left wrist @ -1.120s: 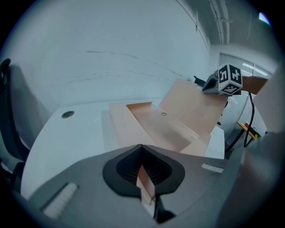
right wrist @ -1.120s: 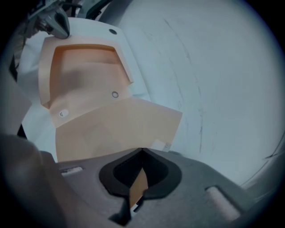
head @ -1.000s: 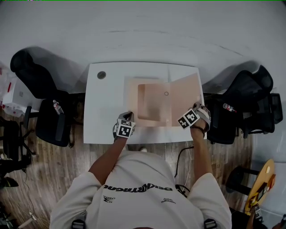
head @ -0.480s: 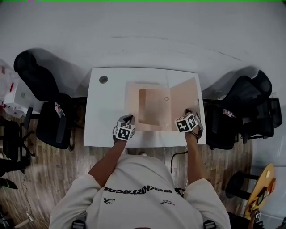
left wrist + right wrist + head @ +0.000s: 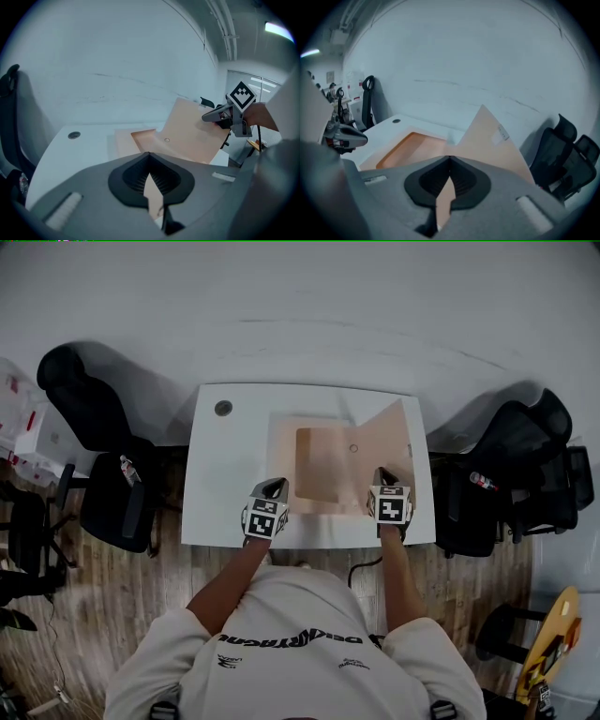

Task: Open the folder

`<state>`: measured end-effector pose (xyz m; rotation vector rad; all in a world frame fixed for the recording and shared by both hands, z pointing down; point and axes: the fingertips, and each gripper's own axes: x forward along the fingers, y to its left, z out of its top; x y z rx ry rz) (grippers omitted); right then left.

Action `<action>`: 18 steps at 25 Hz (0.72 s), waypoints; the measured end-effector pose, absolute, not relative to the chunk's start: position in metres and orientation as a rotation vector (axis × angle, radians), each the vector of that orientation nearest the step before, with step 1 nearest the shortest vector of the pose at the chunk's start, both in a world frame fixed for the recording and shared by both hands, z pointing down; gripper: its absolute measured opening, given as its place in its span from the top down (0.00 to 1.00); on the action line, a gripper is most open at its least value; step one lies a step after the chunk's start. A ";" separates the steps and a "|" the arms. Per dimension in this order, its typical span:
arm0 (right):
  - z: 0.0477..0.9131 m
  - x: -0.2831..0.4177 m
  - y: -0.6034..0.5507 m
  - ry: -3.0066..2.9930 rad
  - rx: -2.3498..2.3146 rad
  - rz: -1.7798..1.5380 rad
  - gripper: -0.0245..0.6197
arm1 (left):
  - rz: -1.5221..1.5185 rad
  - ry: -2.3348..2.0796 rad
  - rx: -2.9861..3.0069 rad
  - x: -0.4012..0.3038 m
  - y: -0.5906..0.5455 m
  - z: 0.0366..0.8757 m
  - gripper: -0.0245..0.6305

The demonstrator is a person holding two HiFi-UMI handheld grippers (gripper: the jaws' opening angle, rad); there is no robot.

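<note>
Folder (image 5: 323,465): on table (image 5: 220,493), cover (image 5: 386,442) tilted up at right.
Right gripper (image 5: 381,474): clamped on cover edge, holding it open.
Left gripper (image 5: 275,487): clenched on lower leaf (image 5: 286,451), probably anchoring it.

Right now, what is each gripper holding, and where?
The folder: right gripper pinches the raised cover's near edge, left gripper the other half's near edge.

the folder (image 5: 323,465) looks like matt card, on a smooth table (image 5: 230,486) above a wood-plank floor (image 5: 94,579).
</note>
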<state>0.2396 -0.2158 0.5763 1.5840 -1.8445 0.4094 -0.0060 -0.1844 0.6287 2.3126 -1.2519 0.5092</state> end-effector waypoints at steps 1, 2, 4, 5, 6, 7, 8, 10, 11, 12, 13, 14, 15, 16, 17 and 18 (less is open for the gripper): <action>0.574 0.234 -0.214 -1.881 1.605 0.433 0.96 | 0.494 -1.257 2.319 -0.006 -0.184 0.623 0.97; 0.572 0.228 -0.212 -1.920 1.621 0.453 0.96 | 0.478 -1.262 2.324 -0.006 -0.183 0.618 0.97; 0.568 0.215 -0.209 -1.987 1.640 0.470 0.96 | 0.447 -1.274 2.334 -0.007 -0.181 0.606 0.97; 0.566 0.210 -0.208 -2.015 1.646 0.464 0.96 | 0.433 -1.281 2.340 -0.007 -0.181 0.601 0.97; 0.563 0.205 -0.207 -2.038 1.654 0.454 0.96 | 0.422 -1.287 2.347 -0.007 -0.180 0.595 0.97; 0.560 0.200 -0.205 -2.059 1.663 0.445 0.96 | 0.412 -1.292 2.354 -0.006 -0.179 0.590 0.96; 0.557 0.197 -0.203 -2.078 1.674 0.440 0.96 | 0.404 -1.298 2.361 -0.005 -0.177 0.585 0.96; 0.551 0.189 -0.200 -2.113 1.696 0.437 0.96 | 0.394 -1.310 2.375 -0.003 -0.174 0.578 0.97; 0.549 0.185 -0.198 -2.129 1.705 0.437 0.96 | 0.391 -1.316 2.382 -0.003 -0.173 0.575 0.97; 0.547 0.181 -0.197 -2.143 1.713 0.435 0.96 | 0.389 -1.321 2.390 -0.003 -0.172 0.572 0.97; 0.544 0.177 -0.195 -2.157 1.723 0.433 0.96 | 0.386 -1.327 2.398 -0.003 -0.171 0.569 0.97; 0.541 0.173 -0.193 -2.170 1.734 0.429 0.96 | 0.379 -1.334 2.404 -0.004 -0.170 0.565 0.97; 0.539 0.168 -0.191 -2.182 1.744 0.424 0.96 | 0.370 -1.340 2.411 -0.005 -0.169 0.561 0.97; 0.536 0.163 -0.189 -2.195 1.753 0.420 0.96 | 0.360 -1.347 2.416 -0.006 -0.167 0.557 0.97; 0.533 0.159 -0.186 -2.209 1.761 0.420 0.96 | 0.349 -1.352 2.420 -0.007 -0.165 0.553 0.97; 0.530 0.155 -0.184 -2.223 1.768 0.421 0.96 | 0.337 -1.358 2.424 -0.007 -0.163 0.548 0.97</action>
